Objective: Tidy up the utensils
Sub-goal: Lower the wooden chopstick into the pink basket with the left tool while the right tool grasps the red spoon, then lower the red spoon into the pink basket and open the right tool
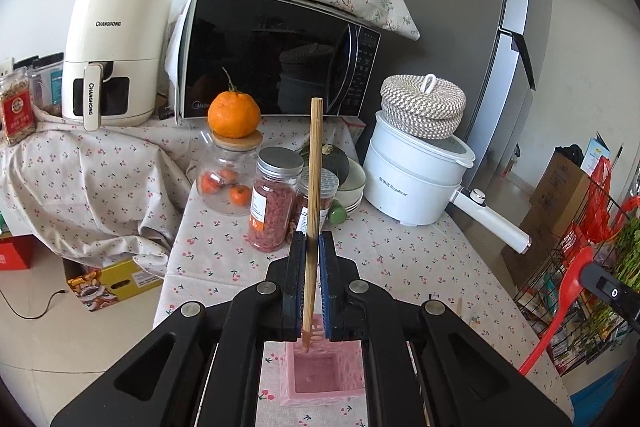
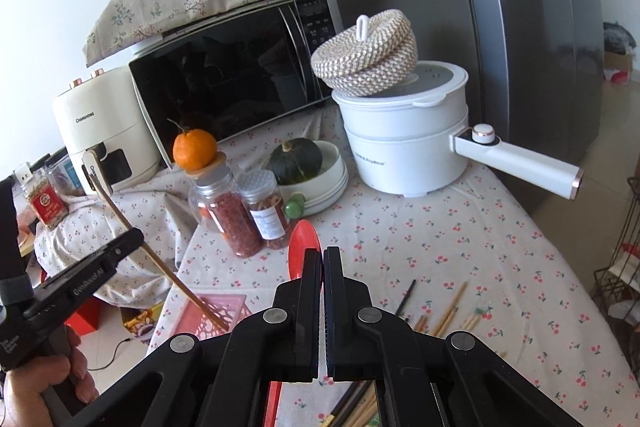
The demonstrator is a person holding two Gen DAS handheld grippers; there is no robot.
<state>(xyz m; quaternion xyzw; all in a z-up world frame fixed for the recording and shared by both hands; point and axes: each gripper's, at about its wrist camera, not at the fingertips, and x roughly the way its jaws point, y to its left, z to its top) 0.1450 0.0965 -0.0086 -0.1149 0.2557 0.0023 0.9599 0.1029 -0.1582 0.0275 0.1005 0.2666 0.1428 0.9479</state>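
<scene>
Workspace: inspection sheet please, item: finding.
Surface: table with cherry-print cloth.
Job's things: pink holder at the near edge; one wooden chopstick with its tip in it; loose chopsticks on the cloth; red spoon.
Clutter: jars, orange, squash in a bowl, white pot with woven basket, microwave, air fryer.
Grippers: left gripper shut on the wooden chopstick; right gripper shut on the red spoon.
Cables: black cord on the floor.
Surroundings: fridge, wire rack, boxes.
</scene>
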